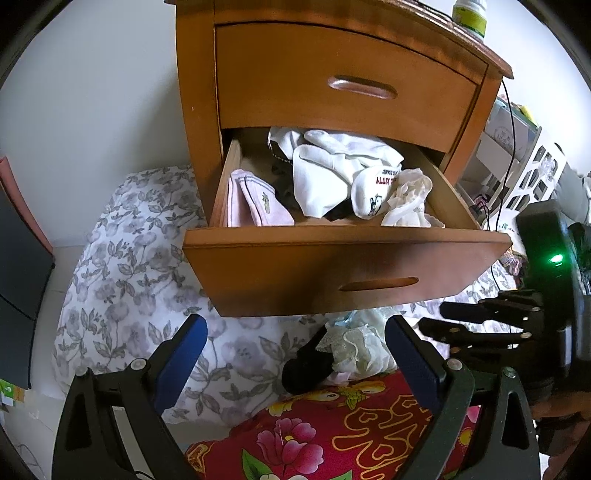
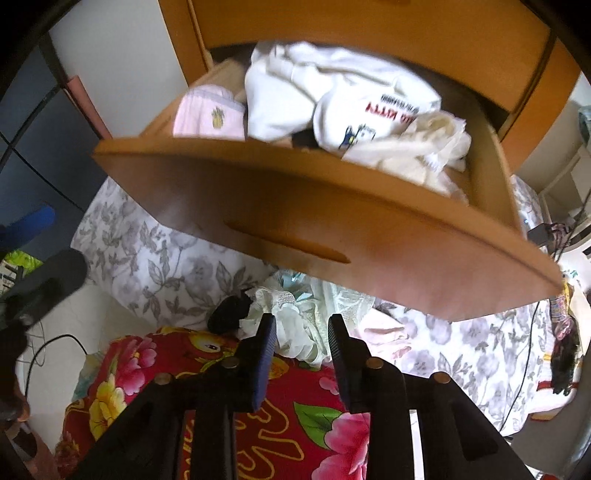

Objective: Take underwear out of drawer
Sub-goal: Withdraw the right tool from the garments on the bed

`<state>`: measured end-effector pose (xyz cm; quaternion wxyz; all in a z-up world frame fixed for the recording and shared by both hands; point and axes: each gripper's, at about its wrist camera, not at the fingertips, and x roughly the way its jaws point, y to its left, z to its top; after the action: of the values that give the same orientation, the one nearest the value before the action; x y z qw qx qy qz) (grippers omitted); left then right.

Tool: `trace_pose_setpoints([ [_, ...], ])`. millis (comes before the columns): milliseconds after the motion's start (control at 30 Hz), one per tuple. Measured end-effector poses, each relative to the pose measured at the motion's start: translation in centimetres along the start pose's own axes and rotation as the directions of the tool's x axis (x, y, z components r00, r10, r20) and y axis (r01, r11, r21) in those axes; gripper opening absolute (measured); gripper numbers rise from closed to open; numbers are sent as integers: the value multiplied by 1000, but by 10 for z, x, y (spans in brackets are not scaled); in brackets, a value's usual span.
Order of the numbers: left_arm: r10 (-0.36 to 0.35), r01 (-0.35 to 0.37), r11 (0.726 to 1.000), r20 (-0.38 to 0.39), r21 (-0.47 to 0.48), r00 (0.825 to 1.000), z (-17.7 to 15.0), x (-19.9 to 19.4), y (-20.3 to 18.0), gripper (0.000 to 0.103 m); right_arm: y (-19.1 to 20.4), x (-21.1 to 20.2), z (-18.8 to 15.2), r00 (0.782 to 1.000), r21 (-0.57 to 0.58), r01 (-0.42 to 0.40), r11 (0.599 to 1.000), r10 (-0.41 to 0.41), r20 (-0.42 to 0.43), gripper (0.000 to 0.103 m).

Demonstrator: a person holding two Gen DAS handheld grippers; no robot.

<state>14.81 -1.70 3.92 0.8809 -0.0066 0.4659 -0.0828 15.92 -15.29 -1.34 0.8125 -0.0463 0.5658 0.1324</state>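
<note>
The wooden nightstand's lower drawer [image 1: 343,266] stands pulled out. Inside lie a pink underwear [image 1: 255,206], white pieces [image 1: 325,173], one with red lettering [image 1: 373,195], and a cream lace piece [image 1: 410,199]. The right wrist view shows the same drawer [image 2: 332,221] and white pile [image 2: 332,88]. Below the drawer, on the bed, rest a cream lace garment [image 1: 354,347] [image 2: 291,317] and a black piece [image 1: 306,365] [image 2: 229,310]. My left gripper [image 1: 295,332] is open and empty above these. My right gripper [image 2: 302,325] is open with nothing between its fingers, and it shows at the right [image 1: 480,325].
A red floral quilt [image 1: 332,435] lies nearest me over a grey-leaf sheet [image 1: 129,288]. The upper drawer [image 1: 343,81] is closed. A bottle [image 1: 471,14] stands on the nightstand top. Black cables [image 1: 506,166] hang at the right. A dark panel [image 1: 18,266] is at the left.
</note>
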Motion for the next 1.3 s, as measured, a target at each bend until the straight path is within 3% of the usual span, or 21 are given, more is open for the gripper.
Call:
trace_pose_setpoints([
  [67,1,-1,1000,9,1,1000,1,-4,0,97,0,-12,1,1000,4,1,1000,-1,27,35],
  [133,0,0,1000,22,3,1000,3,-8,-1,97,-2,-28,1,998,16,5,1000,-6,67,48],
  [267,-1,0,1000,40,9,999,5,-14,-2,97,-7,-48,-1,991,54,14,998,-21,129,62],
  [500,1,-1,1000,38,16,999,5,-13,-4,97,-16,-56,-7,988,109,20,994,-36,149,81],
  [633,3,-3,1000,39,21,999,6,-13,-5,97,-20,-61,-10,985,122,27,992,-47,168,97],
  [1300,14,-15,999,21,42,1000,7,-7,-11,97,-29,-61,-12,978,138,29,990,-56,200,103],
])
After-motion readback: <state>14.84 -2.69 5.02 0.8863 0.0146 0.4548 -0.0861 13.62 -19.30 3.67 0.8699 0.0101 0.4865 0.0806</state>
